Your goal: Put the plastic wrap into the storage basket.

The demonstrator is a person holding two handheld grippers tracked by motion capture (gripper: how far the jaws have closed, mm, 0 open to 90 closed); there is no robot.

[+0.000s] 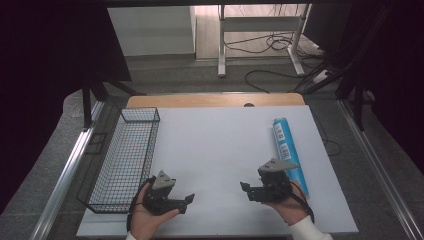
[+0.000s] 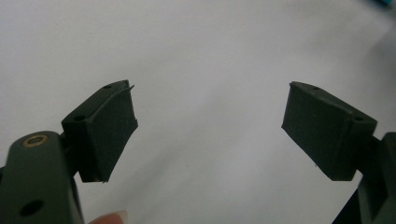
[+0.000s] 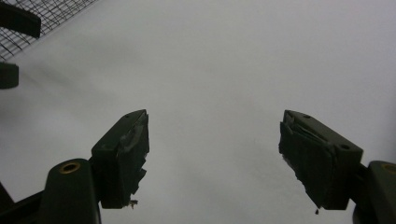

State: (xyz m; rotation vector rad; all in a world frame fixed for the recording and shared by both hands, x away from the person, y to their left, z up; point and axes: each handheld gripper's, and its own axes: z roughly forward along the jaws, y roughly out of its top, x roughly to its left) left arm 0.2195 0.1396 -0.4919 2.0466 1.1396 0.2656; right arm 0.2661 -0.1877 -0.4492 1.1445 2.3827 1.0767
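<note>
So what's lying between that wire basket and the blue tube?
Nothing: in the high view, only bare white tabletop stretches from the wire basket to the blue tube.

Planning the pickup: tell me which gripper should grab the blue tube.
Right. The right gripper sits beside the blue tube's near end, jaws open and empty. The left gripper is across the table, next to the wire basket.

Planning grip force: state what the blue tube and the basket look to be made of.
Blue tube: probably plastic or coated card, slightly glossy, with white printed labels; the material stays uncertain.
Basket: thin dark metal wire, by its open see-through grid and straight rim rods, matte.
</note>
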